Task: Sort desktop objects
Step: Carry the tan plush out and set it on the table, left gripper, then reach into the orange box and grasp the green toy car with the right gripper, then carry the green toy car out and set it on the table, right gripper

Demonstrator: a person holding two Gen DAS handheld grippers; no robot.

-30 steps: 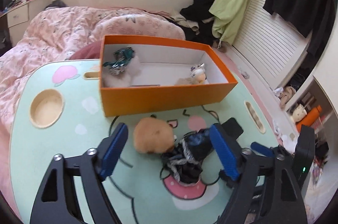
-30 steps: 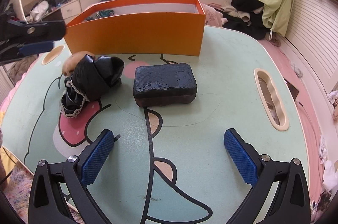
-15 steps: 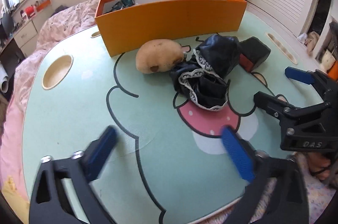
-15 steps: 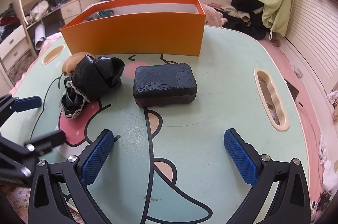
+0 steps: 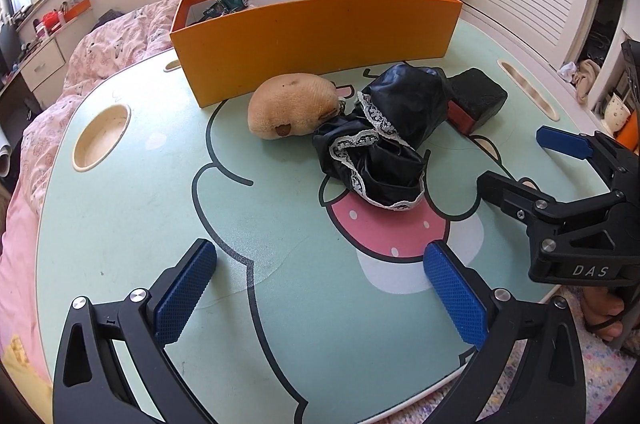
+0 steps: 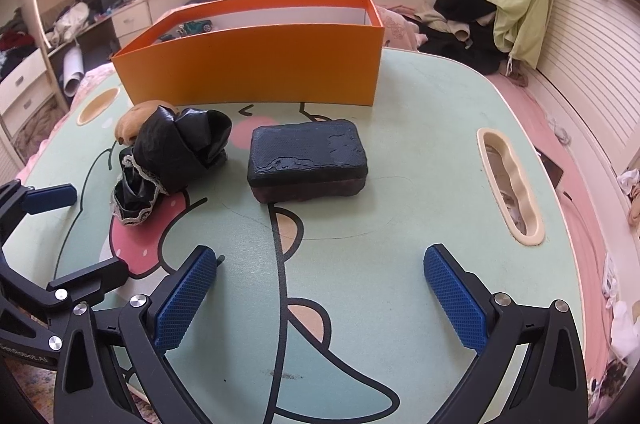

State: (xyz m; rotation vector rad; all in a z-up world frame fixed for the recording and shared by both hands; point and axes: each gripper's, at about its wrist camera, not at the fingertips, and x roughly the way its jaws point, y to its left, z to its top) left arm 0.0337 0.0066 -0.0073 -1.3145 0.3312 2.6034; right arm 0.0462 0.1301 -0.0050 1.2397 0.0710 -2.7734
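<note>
The left gripper (image 5: pixel 320 300) has dropped back from over the toys to the near edge of the table (image 5: pixel 120 224) and now sits still, jaws wide and empty; my guess is one item has just gone into the orange box (image 5: pixel 316 35). Left to right lie the plush toy (image 5: pixel 294 109), long axis crosswise, the black lace cloth (image 5: pixel 384 139) and the dark block (image 6: pixel 306 159), also crosswise. The right gripper (image 6: pixel 320 300) is wide and empty too.
</note>
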